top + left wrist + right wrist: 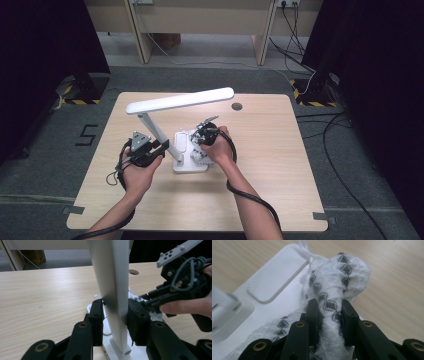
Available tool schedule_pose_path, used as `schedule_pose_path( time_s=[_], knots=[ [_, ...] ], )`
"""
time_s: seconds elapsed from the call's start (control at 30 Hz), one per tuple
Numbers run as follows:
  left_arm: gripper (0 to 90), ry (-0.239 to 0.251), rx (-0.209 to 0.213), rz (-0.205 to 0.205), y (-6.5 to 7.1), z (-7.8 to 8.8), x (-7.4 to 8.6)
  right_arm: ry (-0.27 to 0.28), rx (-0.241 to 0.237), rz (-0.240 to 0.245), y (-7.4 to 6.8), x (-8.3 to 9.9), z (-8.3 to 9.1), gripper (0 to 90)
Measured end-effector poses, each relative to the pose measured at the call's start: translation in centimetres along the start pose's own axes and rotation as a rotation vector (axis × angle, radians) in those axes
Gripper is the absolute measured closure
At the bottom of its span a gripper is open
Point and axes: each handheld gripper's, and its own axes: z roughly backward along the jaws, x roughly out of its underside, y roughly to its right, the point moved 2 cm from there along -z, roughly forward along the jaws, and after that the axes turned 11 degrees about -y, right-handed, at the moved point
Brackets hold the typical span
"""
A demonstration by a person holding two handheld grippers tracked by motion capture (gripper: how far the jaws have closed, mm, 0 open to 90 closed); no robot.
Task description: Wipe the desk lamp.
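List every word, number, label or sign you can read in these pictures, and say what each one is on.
"5": a large dark numeral marked on the grey floor, left of the table.
Lamp, its base and the patterned cloth: no lettering; the cloth bears only dark diamond shapes.
Black and yellow striped tape on the floor is a hazard marking with no text.

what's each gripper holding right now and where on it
The left gripper clamps the desk lamp by the lower part of its white arm, just above the base. The right gripper pinches a bunched fold of the white, diamond-patterned cloth lying on the lamp's base.
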Motion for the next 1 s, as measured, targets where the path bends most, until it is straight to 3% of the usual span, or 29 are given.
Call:
schedule_pose_path(
  time_s=[0.1,0.33,0.73,0.87,1.0],
  knots=[
    [67.6,0.001,0.000,0.001,0.0,0.0,0.0,-0.030,-0.030,-0.004,-0.6,0.8,0.5,73.2],
    [67.5,0.001,-0.001,0.000,0.0,0.0,0.0,-0.080,-0.072,0.038,-1.9,3.1,1.9,73.3],
    [67.6,0.004,-0.001,0.002,0.0,0.0,0.1,-0.117,-0.117,0.071,-3.0,7.0,4.1,73.3],
    [67.7,-0.001,-0.005,0.000,0.0,0.0,0.0,-0.094,-0.106,0.058,-2.5,7.9,5.0,73.0],
    [67.7,0.002,-0.005,0.002,0.0,0.0,0.0,-0.019,-0.048,-0.010,-0.6,8.2,5.9,71.7]
  ],
)
